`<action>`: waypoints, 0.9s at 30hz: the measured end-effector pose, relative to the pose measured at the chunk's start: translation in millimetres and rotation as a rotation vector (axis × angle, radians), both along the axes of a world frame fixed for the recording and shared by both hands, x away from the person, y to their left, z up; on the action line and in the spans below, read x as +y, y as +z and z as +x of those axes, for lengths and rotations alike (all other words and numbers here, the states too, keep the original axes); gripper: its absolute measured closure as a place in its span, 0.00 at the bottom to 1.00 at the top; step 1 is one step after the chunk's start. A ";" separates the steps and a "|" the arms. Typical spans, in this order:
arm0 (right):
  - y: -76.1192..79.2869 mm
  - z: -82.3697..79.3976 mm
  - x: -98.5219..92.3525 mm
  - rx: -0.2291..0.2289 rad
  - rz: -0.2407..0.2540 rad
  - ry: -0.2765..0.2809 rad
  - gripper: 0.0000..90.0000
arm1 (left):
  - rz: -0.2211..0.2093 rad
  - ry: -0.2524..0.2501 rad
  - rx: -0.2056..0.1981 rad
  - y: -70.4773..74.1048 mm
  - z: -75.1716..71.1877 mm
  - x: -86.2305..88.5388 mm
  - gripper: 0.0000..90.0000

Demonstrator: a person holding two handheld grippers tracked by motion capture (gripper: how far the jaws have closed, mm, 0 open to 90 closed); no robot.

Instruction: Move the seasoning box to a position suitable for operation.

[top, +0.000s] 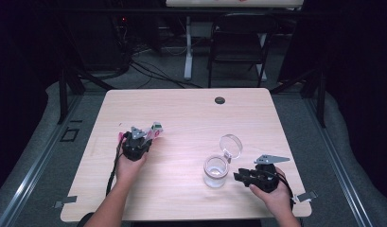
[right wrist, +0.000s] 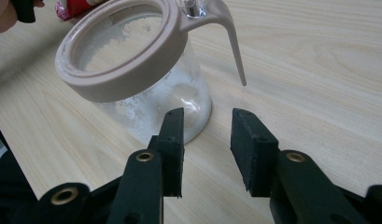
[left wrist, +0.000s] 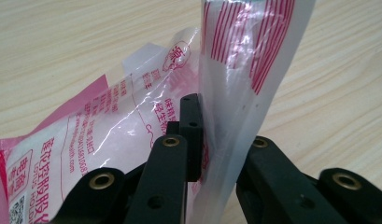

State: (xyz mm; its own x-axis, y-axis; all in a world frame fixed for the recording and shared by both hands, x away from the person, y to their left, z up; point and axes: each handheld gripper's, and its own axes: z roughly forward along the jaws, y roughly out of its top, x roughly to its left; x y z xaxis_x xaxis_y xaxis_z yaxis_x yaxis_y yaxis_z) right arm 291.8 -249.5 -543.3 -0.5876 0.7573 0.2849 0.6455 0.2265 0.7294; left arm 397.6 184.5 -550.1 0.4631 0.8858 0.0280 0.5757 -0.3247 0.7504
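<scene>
From above, our left gripper (top: pixel 143 137) holds the packet (top: pixel 155 130) left of the jar (top: pixel 215 171). Its own view shows jaws clamped on the plastic. Our right gripper (right wrist: pixel 207 140) gapes empty beside the open jar; next we likely steady it and pour.

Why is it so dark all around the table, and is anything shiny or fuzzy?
High view: light falls on the table, the room around is dark. Left gripper view: the plastic bag glints, its nearest print blurred. Right gripper view: the jar is sharp, its glass shiny.
</scene>
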 end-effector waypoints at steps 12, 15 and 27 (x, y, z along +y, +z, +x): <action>1.7 4.2 3.5 -0.004 0.000 0.017 0.71 | -0.031 0.014 0.008 12.4 -7.5 10.3 0.97; 1.4 5.0 5.1 -0.002 0.007 0.020 0.71 | -0.068 0.019 0.013 17.0 -9.1 18.8 0.97; 11.0 3.2 15.5 0.014 -0.058 0.030 0.74 | -0.161 0.063 0.003 39.5 -20.7 53.4 0.99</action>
